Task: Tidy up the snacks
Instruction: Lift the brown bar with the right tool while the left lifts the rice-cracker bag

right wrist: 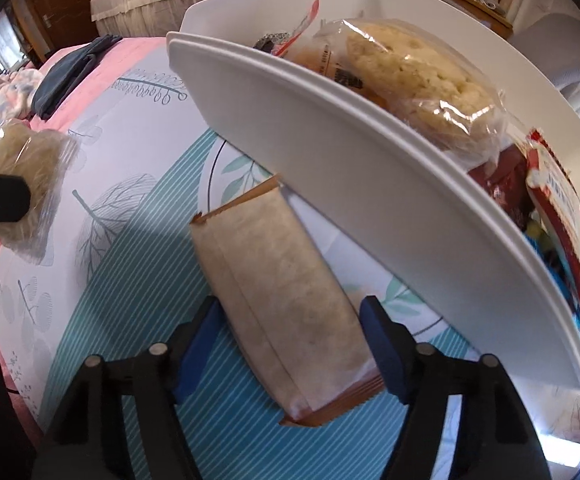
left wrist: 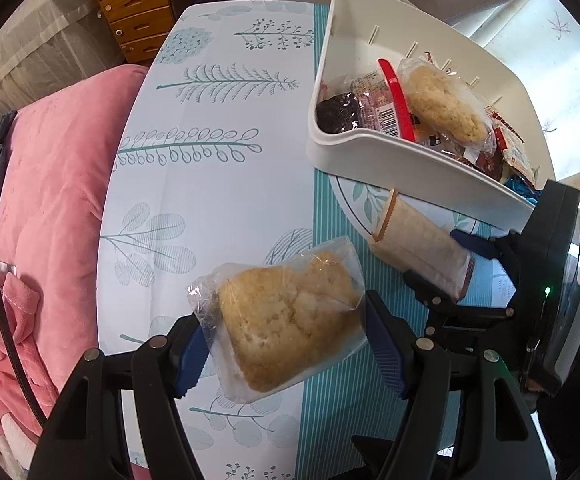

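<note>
My left gripper [left wrist: 290, 344] is shut on a clear-wrapped golden cookie [left wrist: 286, 320], held above the patterned tablecloth. My right gripper [right wrist: 290, 344] is shut on a long beige snack bar with brown sealed ends [right wrist: 286, 304], held just in front of the white bin [right wrist: 330, 152]. The bar and the right gripper also show in the left wrist view [left wrist: 422, 252]. The white bin [left wrist: 410, 168] stands at the right and holds several wrapped snacks, among them another wrapped cookie [left wrist: 446, 104]. The left gripper's cookie shows at the far left of the right wrist view [right wrist: 26, 176].
A pink quilt [left wrist: 42, 208] lies left of the table, with a dark blue cloth [right wrist: 74, 72] on it. Wooden drawers [left wrist: 134, 12] stand behind. The tablecloth [left wrist: 210, 160] has teal stripes and leaf prints.
</note>
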`<state>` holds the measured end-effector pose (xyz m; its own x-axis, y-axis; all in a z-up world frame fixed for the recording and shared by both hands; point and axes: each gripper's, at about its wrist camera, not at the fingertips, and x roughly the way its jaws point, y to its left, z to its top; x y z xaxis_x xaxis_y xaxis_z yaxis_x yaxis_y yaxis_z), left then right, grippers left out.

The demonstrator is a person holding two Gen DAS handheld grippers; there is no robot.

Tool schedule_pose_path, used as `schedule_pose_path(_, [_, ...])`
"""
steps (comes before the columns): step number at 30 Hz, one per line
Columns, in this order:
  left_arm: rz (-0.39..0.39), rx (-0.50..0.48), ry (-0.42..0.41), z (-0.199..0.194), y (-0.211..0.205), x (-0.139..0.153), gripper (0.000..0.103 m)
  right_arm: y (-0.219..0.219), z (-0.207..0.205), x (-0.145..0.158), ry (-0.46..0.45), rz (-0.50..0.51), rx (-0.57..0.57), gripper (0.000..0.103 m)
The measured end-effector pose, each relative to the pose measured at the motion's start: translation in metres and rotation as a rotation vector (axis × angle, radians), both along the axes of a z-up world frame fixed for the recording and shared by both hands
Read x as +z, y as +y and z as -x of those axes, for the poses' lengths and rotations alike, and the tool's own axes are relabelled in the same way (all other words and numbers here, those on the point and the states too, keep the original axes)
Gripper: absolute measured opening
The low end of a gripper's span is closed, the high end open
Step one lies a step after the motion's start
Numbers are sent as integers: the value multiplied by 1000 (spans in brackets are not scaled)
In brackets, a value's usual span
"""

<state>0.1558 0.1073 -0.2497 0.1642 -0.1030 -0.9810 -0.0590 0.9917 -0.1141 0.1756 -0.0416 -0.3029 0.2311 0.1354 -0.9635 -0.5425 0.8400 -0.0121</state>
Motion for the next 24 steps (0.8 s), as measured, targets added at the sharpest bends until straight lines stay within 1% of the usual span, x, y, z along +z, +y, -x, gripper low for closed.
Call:
schedule_pose_path(4, [-7,-7,-3,-1,-3,5,69,1,8,1,47,7,-65,68])
schedule_pose_path(5, [-7,-7,-4,0,-4,6,69,-1,10,2,65,0,-88,64])
schedule_pose_path(6, [-6,-7,-5,0,-4,7,69,-2,11,2,82,-10,-107,63])
schedule_pose_path(8, [-7,-7,-6,0,-5,8,69,-10,12,4,139,-60,-167,63])
schedule_pose_path(14, [-11,-23,-18,1,-12,15,69,-40,24,4,266,-192,-328,63])
schedule_pose_path(17, [-12,-41,-15,0,-17,19,69,-57,31,2,333,-229,-411,63])
schedule_pose_path(20, [-5,-60,-10,-1,-23,25,69,-74,43,3,379,-249,-478,63])
schedule_pose_path(22, [-2,-76,-13,-4,-26,31,69,-85,51,6,412,-243,-527,63])
schedule_pose_path(24, [5,-95,-14,-7,-31,37,69,-92,55,14,427,-273,-569,63])
